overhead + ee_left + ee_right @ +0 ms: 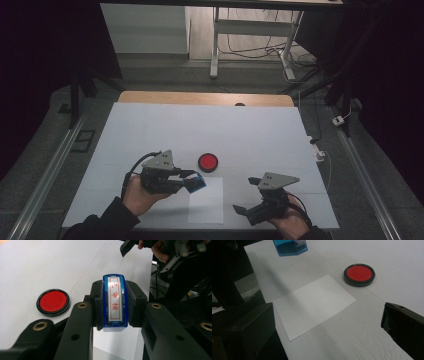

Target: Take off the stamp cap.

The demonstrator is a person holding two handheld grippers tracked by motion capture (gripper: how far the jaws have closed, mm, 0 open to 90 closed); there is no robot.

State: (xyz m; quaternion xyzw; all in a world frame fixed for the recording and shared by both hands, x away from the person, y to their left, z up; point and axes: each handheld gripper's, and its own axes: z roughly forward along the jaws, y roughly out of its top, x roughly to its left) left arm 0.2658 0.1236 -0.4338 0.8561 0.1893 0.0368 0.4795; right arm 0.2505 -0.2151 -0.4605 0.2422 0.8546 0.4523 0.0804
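My left gripper is shut on a blue stamp with red characters on its white label, pinching it by its two long sides above the table. In the right gripper view the stamp hangs over the far end of a white paper sheet. A round red ink pad in a black rim lies just beyond the paper, a little to the right of the stamp. My right gripper stands open at the paper's right edge, with nothing between its jaws.
The table is covered in white, with a wooden strip along its far edge. Its near edge runs just under both hands. Metal rails flank it on the floor, and a desk frame with cables stands behind.
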